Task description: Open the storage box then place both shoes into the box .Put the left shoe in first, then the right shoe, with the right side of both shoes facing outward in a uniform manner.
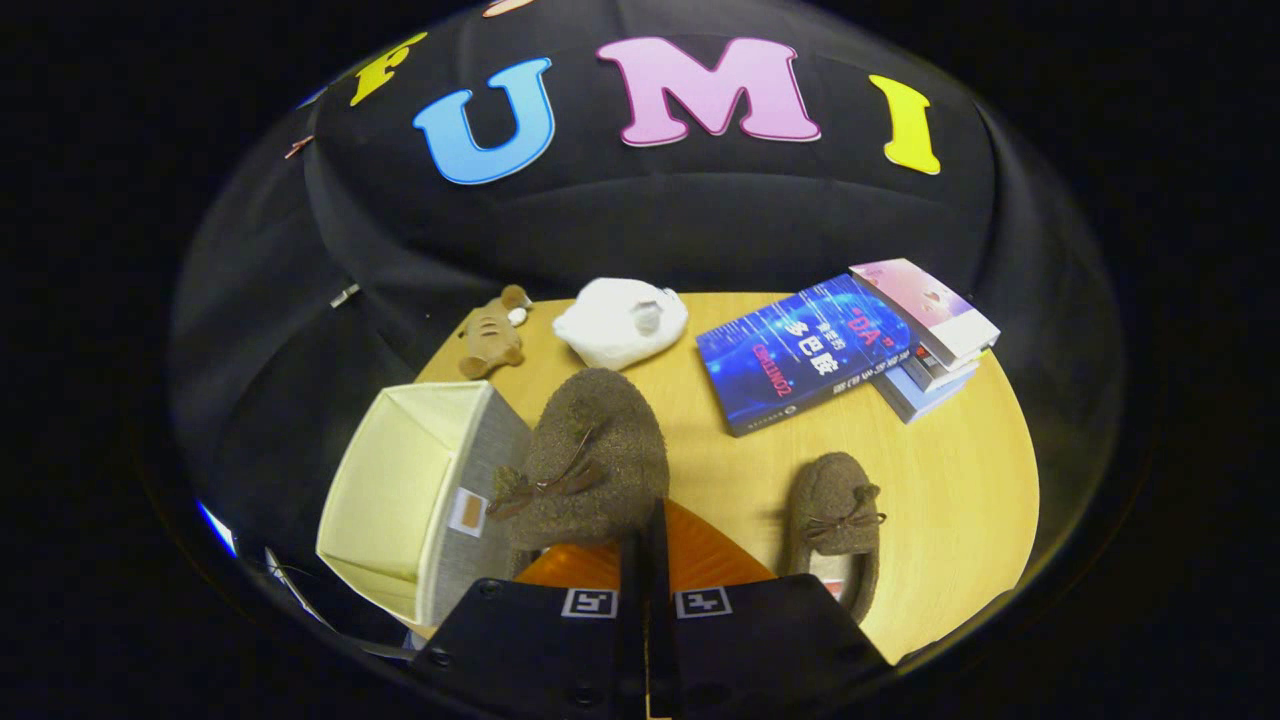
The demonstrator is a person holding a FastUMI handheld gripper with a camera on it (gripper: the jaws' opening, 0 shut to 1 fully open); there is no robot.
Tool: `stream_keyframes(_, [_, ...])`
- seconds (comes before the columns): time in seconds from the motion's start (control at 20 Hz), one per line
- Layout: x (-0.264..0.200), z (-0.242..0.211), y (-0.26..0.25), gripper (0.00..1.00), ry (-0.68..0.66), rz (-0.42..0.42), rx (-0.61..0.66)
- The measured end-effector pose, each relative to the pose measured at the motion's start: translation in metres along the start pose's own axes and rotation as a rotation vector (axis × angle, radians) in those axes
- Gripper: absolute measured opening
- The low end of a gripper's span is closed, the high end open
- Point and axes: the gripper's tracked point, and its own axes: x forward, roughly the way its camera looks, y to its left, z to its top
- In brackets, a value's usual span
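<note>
While your claw (645, 545) grips the brown slipper (590, 460), that shoe hangs just ahead of the fingers at frame centre.

Your fingers are pressed together on its heel edge, toe pointing away from you. Touching it at lower left is the open storage box (420, 490), cream lining showing. At lower right the second slipper (838, 515) lies on the wooden table (960, 490), beside your claw and apart from it.

Held shoe (597, 455) between box (400, 490) and other shoe (838, 515); books (840, 350) beyond.
</note>
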Motion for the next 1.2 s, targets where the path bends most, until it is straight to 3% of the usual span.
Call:
stream_keyframes(0.25, [-0.002, 0.027, 0.086, 0.06, -0.027, 0.064, 0.02])
stream_keyframes(0.55, [0.033, 0.0, 0.161, 0.06, 0.026, 0.049, 0.034])
stream_keyframes(1.0, [0.096, -0.065, 0.206, 0.06, 0.112, -0.04, 0.066])
stream_keyframes(1.2, [0.109, -0.085, 0.226, 0.08, 0.161, 0.01, 0.09])
